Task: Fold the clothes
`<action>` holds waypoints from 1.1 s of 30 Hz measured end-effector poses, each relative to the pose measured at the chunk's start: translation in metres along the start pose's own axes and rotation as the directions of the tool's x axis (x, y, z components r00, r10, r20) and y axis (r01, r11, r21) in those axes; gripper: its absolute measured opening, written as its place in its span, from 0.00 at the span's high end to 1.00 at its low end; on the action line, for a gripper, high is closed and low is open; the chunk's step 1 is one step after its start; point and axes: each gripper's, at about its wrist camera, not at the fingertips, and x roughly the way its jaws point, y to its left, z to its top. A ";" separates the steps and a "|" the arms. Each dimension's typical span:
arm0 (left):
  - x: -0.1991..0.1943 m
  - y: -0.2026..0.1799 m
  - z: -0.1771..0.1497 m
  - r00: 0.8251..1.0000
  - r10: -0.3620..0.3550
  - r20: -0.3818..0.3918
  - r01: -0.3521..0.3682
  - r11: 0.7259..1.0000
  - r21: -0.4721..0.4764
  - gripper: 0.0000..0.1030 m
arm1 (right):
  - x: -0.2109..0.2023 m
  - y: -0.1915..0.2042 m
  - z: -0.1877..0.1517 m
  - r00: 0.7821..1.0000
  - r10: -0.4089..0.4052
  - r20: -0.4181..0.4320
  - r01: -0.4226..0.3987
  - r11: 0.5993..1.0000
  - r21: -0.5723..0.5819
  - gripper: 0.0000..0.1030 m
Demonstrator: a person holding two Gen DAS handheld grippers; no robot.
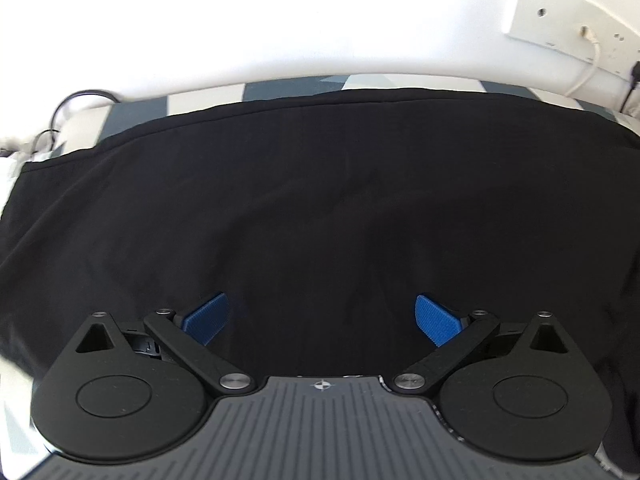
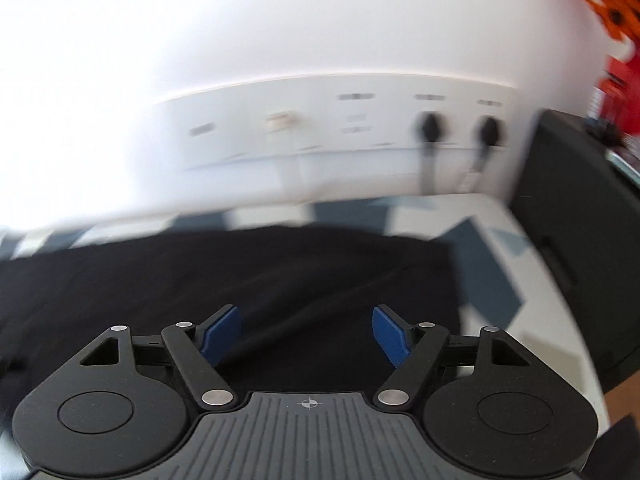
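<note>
The black cloth garment (image 1: 320, 200) lies spread flat on the blue-and-white patterned surface (image 2: 488, 276), long axis running nine to three. The left gripper (image 1: 322, 320) hangs over its middle, jaws wide, empty. The right gripper (image 2: 306, 334), likewise spread and empty, sits nearer the garment's three o'clock edge. No containers show.

Bright white wall (image 2: 280, 20) behind, with socket trunking (image 2: 340, 120) holding two black plugs (image 2: 430, 128); blue-and-white patterned surface (image 2: 480, 240) below; black cabinet (image 2: 568, 220) at right.
</note>
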 end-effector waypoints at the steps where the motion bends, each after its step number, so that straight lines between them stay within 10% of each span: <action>1: -0.005 0.000 -0.006 1.000 0.007 0.007 -0.007 1.000 0.000 0.01 | -0.008 0.013 -0.008 1.000 0.029 -0.008 -0.029 0.999 -0.019 0.26; 14: 0.001 0.000 -0.021 0.997 0.055 -0.054 -0.057 0.998 -0.028 0.00 | -0.014 0.107 -0.106 0.993 -0.054 -0.103 0.011 0.926 -0.378 0.25; 33: -0.011 -0.011 -0.039 0.992 0.088 -0.094 -0.102 0.982 -0.157 0.00 | -0.033 0.068 -0.119 0.988 -0.053 -0.145 0.008 0.957 -0.291 0.17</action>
